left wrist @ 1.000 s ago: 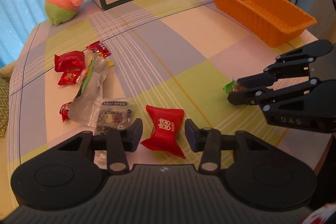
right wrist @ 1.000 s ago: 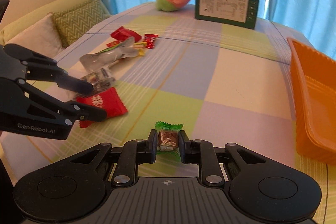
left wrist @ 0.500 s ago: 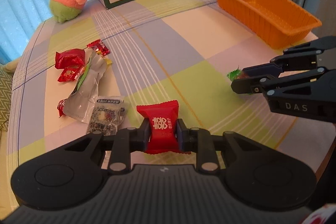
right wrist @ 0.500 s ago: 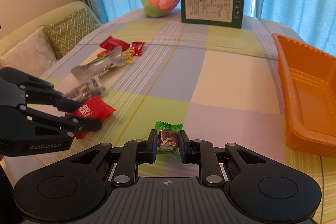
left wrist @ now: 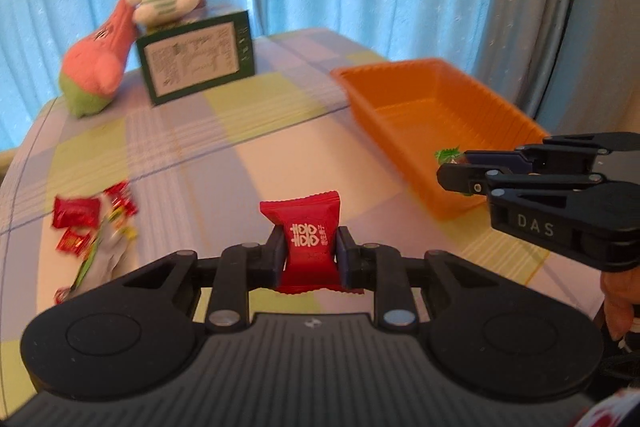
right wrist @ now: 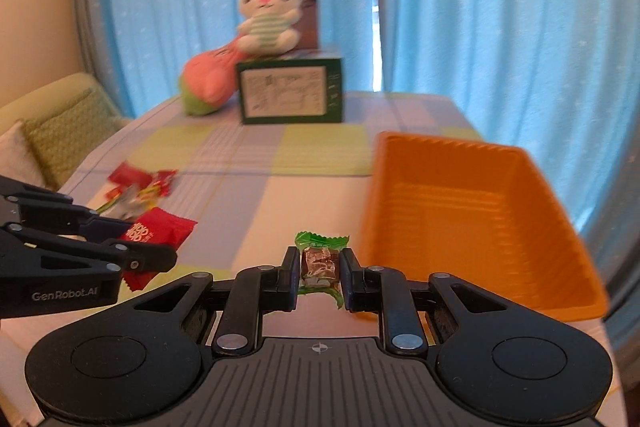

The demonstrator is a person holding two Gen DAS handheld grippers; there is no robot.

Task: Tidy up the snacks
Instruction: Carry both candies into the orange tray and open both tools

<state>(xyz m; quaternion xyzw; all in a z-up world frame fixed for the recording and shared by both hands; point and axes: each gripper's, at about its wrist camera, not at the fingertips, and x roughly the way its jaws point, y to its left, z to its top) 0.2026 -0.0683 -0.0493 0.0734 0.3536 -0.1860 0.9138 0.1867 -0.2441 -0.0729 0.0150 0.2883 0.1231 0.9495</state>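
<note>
With both grippers raised, each grips a snack.
My left gripper (left wrist: 310, 259) clamps the red packet (left wrist: 306, 245); my right gripper (right wrist: 320, 267) clamps the green candy (right wrist: 320, 261) near the orange tray (right wrist: 472, 223).

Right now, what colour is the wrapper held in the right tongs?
Green ends around a brown middle on the candy wrapper; the right wrist view shows it best.

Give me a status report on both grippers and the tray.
Left gripper shut on red candy. Right gripper shut on green candy. Orange tray empty, path clear.
</note>
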